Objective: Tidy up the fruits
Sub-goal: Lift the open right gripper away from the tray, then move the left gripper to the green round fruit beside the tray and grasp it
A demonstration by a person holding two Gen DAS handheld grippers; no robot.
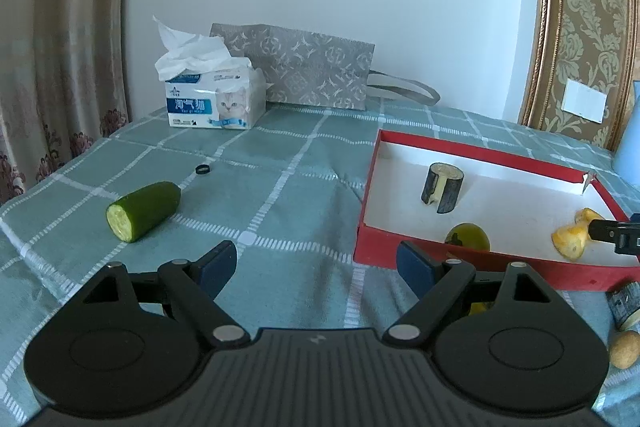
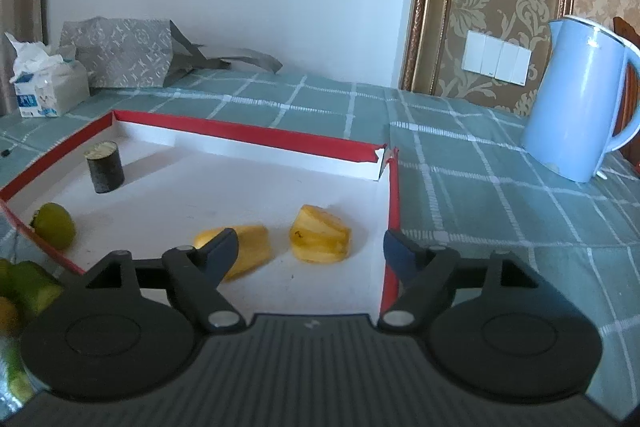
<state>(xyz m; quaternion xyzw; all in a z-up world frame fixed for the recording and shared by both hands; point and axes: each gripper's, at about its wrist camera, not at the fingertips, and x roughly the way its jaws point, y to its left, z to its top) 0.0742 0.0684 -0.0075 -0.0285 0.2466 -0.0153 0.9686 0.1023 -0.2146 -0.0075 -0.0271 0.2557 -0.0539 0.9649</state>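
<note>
Both grippers stand spread with nothing between their fingers. The right gripper (image 2: 311,251) hovers over the red-rimmed box (image 2: 248,135), where two yellow fruit pieces (image 2: 320,235) lie just ahead of it — one partly behind its left finger. A dark cut cylinder (image 2: 104,167) and a green fruit (image 2: 54,225) also sit inside. The left gripper (image 1: 316,265) points over the tabletop (image 1: 280,163); a cucumber half (image 1: 142,211) lies outside the box, beside what may be a small black ring (image 1: 203,169).

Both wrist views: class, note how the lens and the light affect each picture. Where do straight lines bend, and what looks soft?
Left wrist view: the wall edge and curtain bow outward, corners go black, daylight is soft. Right wrist view: the gilt frame curves, the green pieces at the left edge are blurred, the kettle shows faint sheen.
</note>
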